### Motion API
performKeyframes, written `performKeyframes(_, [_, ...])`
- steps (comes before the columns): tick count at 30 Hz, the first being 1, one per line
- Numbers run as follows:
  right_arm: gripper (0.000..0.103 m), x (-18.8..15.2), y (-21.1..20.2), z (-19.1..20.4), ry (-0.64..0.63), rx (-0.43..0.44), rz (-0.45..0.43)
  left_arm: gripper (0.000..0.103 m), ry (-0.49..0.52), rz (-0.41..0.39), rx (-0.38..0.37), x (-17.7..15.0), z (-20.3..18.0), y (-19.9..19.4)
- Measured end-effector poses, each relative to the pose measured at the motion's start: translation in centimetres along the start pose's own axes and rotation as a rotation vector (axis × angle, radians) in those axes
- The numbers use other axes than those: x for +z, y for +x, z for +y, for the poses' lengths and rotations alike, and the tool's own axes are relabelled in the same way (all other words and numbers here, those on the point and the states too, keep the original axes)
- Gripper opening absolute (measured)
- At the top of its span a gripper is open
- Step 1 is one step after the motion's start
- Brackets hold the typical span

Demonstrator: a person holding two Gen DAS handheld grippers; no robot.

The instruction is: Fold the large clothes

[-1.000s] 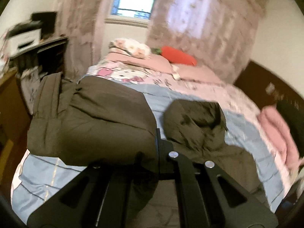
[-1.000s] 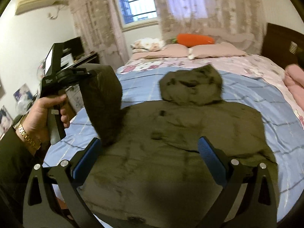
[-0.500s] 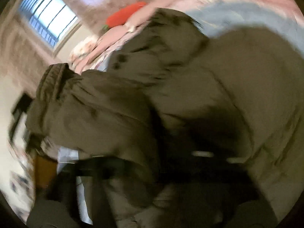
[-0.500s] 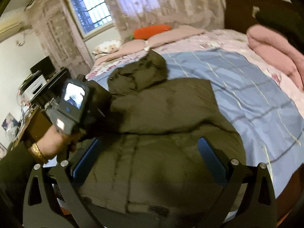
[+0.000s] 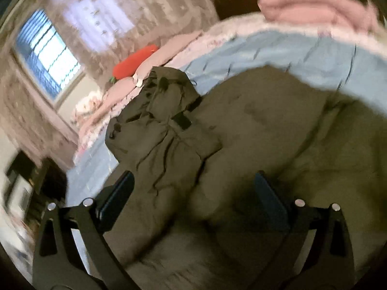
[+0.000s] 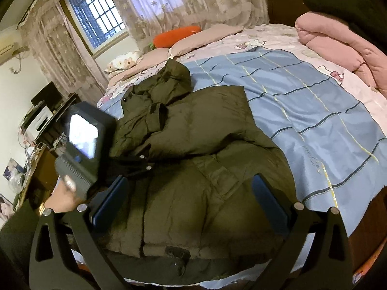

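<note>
So my left claw (image 5: pixel 191 193) is spread wide with nothing in it, hovering right over the olive puffer jacket (image 5: pixel 254 149), and the view from it is pretty blurry. My right claw (image 6: pixel 188 195) is spread wide too, also empty, sitting above the jacket's hem end. From the right cam I can see my left hand (image 6: pixel 61 199) gripping the left tool, with its little lit screen (image 6: pixel 83 136) facing back at me, just at the jacket's left edge. The jacket itself is lying flat on the blue striped sheet (image 6: pixel 302 101) on the bed, one sleeve (image 6: pixel 205 125) folded across the chest, and the hood (image 6: pixel 174 77) pointing up toward the pillows (image 6: pixel 203 37). Past that there's an orange carrot-shaped cushion (image 6: pixel 176 36) lying on the pillows, a rolled-up pink quilt (image 6: pixel 338 48) on the right side of the bed, touching the dark headboard (image 6: pixel 283 0), lace curtains (image 6: pixel 169 4) and a barred window (image 6: pixel 96 17) behind it all. Off to the left there's a dark counter (image 6: pixel 48 111) with clutter on it, can't really make out what.
</note>
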State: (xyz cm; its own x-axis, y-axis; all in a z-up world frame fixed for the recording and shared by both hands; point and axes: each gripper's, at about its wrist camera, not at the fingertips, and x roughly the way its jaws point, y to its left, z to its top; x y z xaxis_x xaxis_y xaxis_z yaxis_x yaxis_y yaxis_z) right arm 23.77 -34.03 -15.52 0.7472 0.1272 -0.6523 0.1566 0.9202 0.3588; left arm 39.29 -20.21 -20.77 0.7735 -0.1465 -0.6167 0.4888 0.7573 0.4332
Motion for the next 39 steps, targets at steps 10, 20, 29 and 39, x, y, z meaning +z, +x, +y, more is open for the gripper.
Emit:
performKeyframes(10, [0.102, 0.7, -4.9, 5.9, -0.152, 0.003, -0.076, 0.101, -0.674, 0.028, -0.076, -9.9, 8.1, -16.7])
performKeyframes(20, [0.102, -1.7, -10.1, 12.8, -0.278, -0.052, -0.154, 0.101, -0.721, -0.046, 0.083, -12.8, 11.5, -31.0])
performKeyframes(29, [0.102, -3.4, -11.8, 14.9, -0.312, -0.078, -0.159, 0.101, -0.739, -0.05, 0.142, -13.6, 12.7, -34.9])
performKeyframes(39, [0.102, -3.5, -12.1, 14.9, -0.317, -0.079, -0.158, 0.101, -0.723, -0.04, 0.141, -13.3, 12.1, -34.6])
